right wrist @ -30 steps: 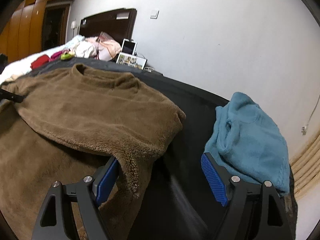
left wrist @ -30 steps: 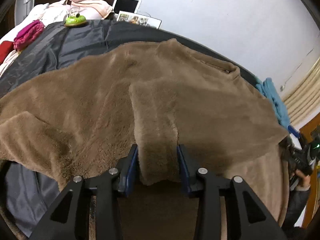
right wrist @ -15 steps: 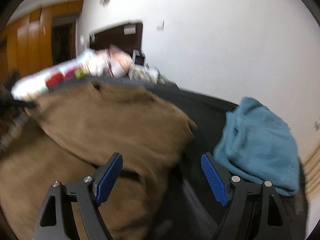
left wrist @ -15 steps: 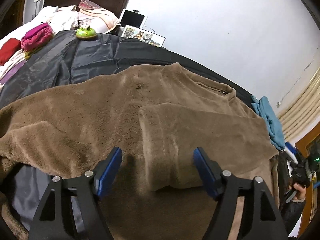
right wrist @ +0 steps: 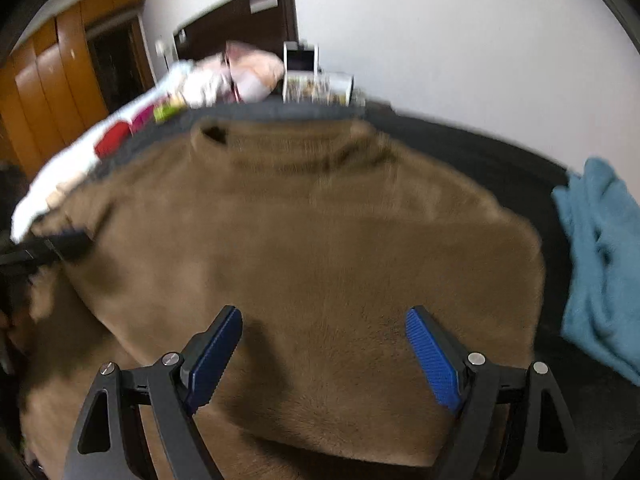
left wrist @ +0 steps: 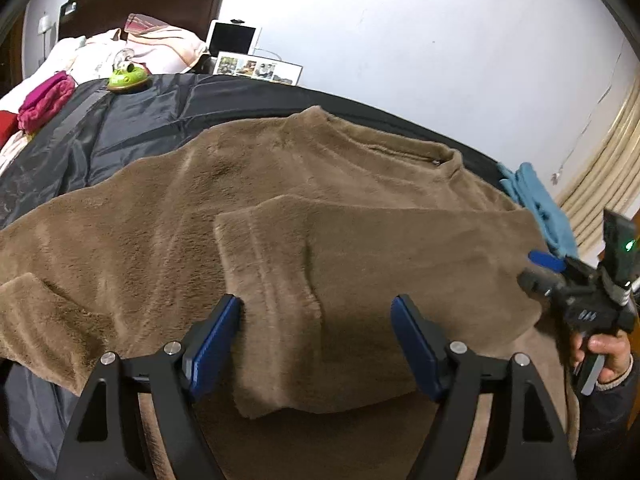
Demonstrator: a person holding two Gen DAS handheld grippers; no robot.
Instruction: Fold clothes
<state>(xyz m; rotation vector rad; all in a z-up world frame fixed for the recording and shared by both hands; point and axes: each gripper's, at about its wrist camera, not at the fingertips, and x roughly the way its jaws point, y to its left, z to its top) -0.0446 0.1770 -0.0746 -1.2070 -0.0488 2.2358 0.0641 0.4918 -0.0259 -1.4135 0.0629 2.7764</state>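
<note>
My left gripper (left wrist: 316, 344) has just been opening and grips nothing; my right gripper (right wrist: 324, 354) hangs released too. The brown fleece top (left wrist: 280, 208) lies mid-bed (left wrist: 132, 120), one sleeve folded across; the other sleeve and body folds remain.

A brown fleece sweater (left wrist: 360, 216) lies spread flat across the bed, its collar toward the wall-side edge, one sleeve folded over its body, the hem hanging off the near edge.
</note>
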